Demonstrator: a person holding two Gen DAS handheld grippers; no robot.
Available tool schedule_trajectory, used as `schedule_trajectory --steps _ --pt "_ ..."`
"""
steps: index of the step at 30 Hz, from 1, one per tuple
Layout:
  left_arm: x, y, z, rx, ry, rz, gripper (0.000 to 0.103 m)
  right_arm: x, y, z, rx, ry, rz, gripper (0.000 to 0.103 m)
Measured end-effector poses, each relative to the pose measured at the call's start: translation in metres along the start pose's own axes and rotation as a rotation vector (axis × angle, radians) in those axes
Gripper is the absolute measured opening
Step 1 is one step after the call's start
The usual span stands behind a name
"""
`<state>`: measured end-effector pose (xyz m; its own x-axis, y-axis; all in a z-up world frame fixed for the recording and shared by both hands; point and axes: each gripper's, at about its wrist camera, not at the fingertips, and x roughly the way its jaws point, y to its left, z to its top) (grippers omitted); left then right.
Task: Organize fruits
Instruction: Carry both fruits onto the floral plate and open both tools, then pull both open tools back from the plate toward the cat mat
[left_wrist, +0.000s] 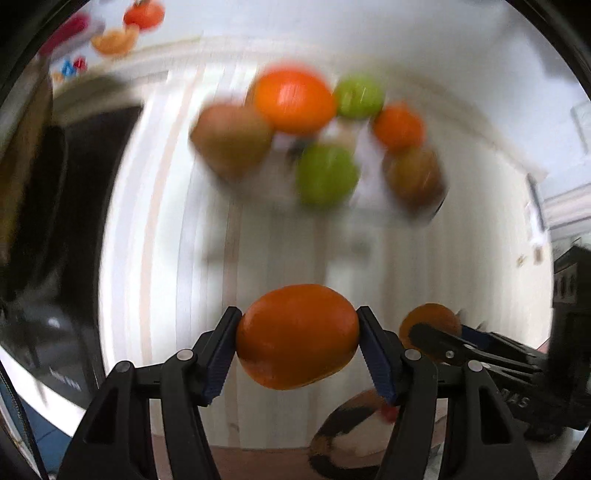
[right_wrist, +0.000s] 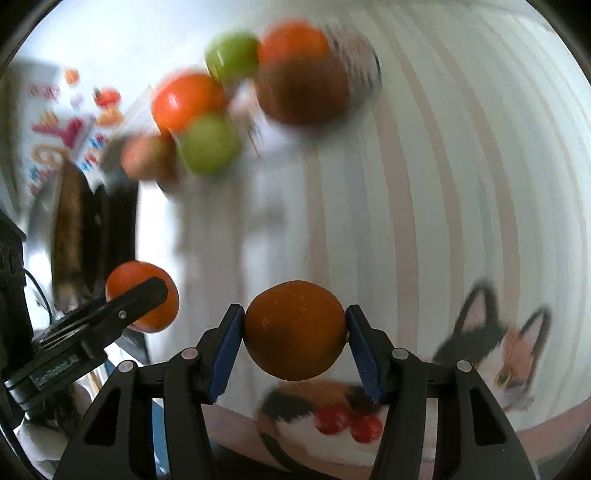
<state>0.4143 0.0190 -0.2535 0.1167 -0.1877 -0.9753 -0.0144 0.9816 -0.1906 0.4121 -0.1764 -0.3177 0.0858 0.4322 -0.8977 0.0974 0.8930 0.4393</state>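
Note:
My left gripper (left_wrist: 298, 339) is shut on an orange persimmon-like fruit (left_wrist: 297, 336), held above the striped cloth. My right gripper (right_wrist: 295, 334) is shut on a darker orange fruit (right_wrist: 294, 330). Each gripper shows in the other's view: the right one with its orange (left_wrist: 430, 325) at lower right, the left one with its fruit (right_wrist: 142, 301) at lower left. Ahead lies a blurred pile of fruit: orange ones (left_wrist: 295, 99), green apples (left_wrist: 327, 173), brown kiwi-like fruits (left_wrist: 231, 138). The pile also shows in the right wrist view (right_wrist: 207, 142).
A white striped tablecloth (left_wrist: 273, 240) covers the table, with a printed calico cat (right_wrist: 498, 354) near the front edge. A colourful printed box (right_wrist: 55, 122) stands at the far left. A dark object (left_wrist: 66, 206) lies along the left side.

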Motion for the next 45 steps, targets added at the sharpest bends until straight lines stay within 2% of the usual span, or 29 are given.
schedule_trajectory --steps 4,7,11,15,20,24,26,27,28,29,34,38,44,45 --pt "-0.025 -0.011 0.059 0.001 -0.054 -0.035 0.061 -0.035 0.009 0.047 -0.004 -0.107 0.021 0.059" --pt "-0.027 -0.02 0.103 0.011 -0.077 -0.023 0.061 -0.053 0.006 0.082 0.012 -0.181 -0.003 0.059" --pt "-0.002 -0.035 0.143 0.037 -0.025 -0.006 0.061 -0.058 -0.01 0.133 0.053 -0.215 -0.053 0.059" --pt "0.03 -0.047 0.148 0.08 0.037 0.044 0.061 -0.051 -0.022 0.166 0.058 -0.203 -0.11 0.059" --pt "0.061 -0.055 0.153 0.102 0.111 0.081 0.061 -0.033 -0.036 0.177 0.042 -0.169 -0.146 0.059" --pt "0.064 -0.058 0.153 0.103 0.109 0.111 0.063 -0.019 -0.037 0.179 0.015 -0.134 -0.127 0.059" --pt "0.059 -0.056 0.154 0.094 0.091 0.088 0.075 -0.013 -0.039 0.178 0.024 -0.119 -0.116 0.06" --pt "0.058 -0.058 0.156 0.097 0.083 0.096 0.085 -0.009 -0.039 0.178 0.028 -0.11 -0.105 0.06" --pt "0.055 -0.058 0.156 0.101 0.074 0.104 0.09 -0.009 -0.04 0.178 0.029 -0.104 -0.099 0.066" --pt "0.052 -0.059 0.156 0.104 0.065 0.107 0.09 -0.009 -0.04 0.179 0.03 -0.099 -0.099 0.075" --pt "0.04 -0.059 0.155 0.08 0.042 0.095 0.09 -0.013 -0.037 0.179 0.027 -0.084 -0.106 0.094" --pt "0.021 -0.052 0.149 0.059 -0.002 0.095 0.09 -0.026 -0.035 0.174 0.015 -0.095 -0.135 0.095" --pt "-0.012 -0.032 0.126 0.022 -0.099 0.112 0.09 -0.054 -0.016 0.146 -0.05 -0.158 -0.228 0.097" --pt "-0.018 -0.026 0.118 0.015 -0.113 0.127 0.09 -0.059 -0.01 0.137 -0.063 -0.174 -0.266 0.097"
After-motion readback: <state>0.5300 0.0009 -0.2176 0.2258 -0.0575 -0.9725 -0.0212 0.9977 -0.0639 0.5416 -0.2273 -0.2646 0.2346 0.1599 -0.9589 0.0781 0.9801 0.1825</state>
